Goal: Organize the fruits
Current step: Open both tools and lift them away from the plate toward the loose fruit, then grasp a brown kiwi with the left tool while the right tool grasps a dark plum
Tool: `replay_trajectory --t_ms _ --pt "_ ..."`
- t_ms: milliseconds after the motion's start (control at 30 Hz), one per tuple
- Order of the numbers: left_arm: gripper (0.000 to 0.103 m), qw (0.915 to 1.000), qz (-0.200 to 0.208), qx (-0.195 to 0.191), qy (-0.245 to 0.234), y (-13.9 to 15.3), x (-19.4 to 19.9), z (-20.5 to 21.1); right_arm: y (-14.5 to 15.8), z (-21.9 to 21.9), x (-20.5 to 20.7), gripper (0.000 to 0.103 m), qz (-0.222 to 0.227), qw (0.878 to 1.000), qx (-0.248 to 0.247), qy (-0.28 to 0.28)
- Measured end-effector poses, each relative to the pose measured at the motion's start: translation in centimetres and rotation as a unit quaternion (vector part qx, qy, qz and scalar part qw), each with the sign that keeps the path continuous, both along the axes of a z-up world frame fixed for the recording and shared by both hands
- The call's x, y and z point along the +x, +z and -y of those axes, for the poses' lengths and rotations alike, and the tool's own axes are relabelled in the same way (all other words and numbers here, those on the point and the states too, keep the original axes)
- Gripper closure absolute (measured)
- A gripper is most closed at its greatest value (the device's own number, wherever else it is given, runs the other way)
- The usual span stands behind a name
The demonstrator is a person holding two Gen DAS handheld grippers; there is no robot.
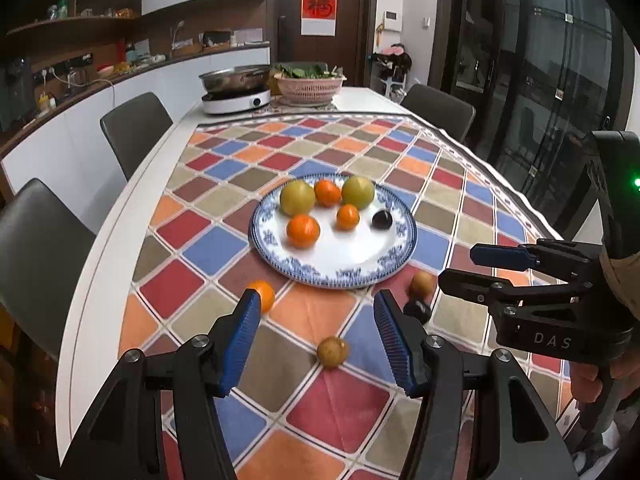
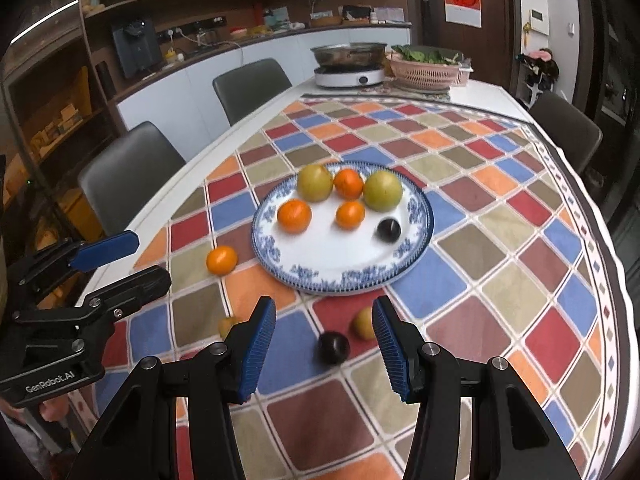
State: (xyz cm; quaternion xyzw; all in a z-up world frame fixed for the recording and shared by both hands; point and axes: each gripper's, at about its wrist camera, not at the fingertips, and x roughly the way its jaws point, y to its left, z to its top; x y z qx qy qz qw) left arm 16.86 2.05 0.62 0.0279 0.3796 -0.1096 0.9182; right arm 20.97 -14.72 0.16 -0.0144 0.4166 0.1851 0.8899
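Note:
A blue-and-white plate (image 1: 352, 268) (image 2: 352, 272) on the checked tablecloth holds two green apples, three oranges and a dark plum (image 1: 382, 219) (image 2: 389, 230). Loose on the cloth before the plate lie an orange (image 1: 264, 294) (image 2: 221, 260), two small brown fruits (image 1: 332, 352) (image 1: 422, 283) (image 2: 363, 323) and a dark plum (image 1: 418, 311) (image 2: 333, 348). My left gripper (image 1: 316, 336) is open and empty above the near brown fruit. My right gripper (image 2: 324, 344) is open and empty above the loose plum; it also shows in the left wrist view (image 1: 472, 268).
An induction cooker with a steel pot (image 1: 236, 98) (image 2: 352, 76) and a pink basket of greens (image 1: 310, 86) (image 2: 428, 70) stand at the table's far end. Grey chairs (image 1: 136, 132) (image 2: 128, 176) line the left side, one chair (image 1: 440, 114) the right.

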Motion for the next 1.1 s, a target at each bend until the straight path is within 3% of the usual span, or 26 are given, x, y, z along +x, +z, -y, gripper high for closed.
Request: replay_trajectory --t_ms 600,1000,1100 --pt "0.045 0.9990 -0.038 0.013 -0.020 -5.6 -0.7 0.2 -4.5 -0.1 -1.1 0.052 -0.034 0.999 -0.025 0.009" --pt "0.045 0.9969 -0.069 0.004 -0.036 -8.2 1.2 0.8 -6.9 0.1 0.2 0.053 -0.072 0.997 -0.002 0.005" --pt "0.046 0.9966 -0.075 0.003 -0.035 -8.6 1.7 0.8 -7.2 -0.1 0.6 0.058 -0.074 0.997 -0.003 0.005"
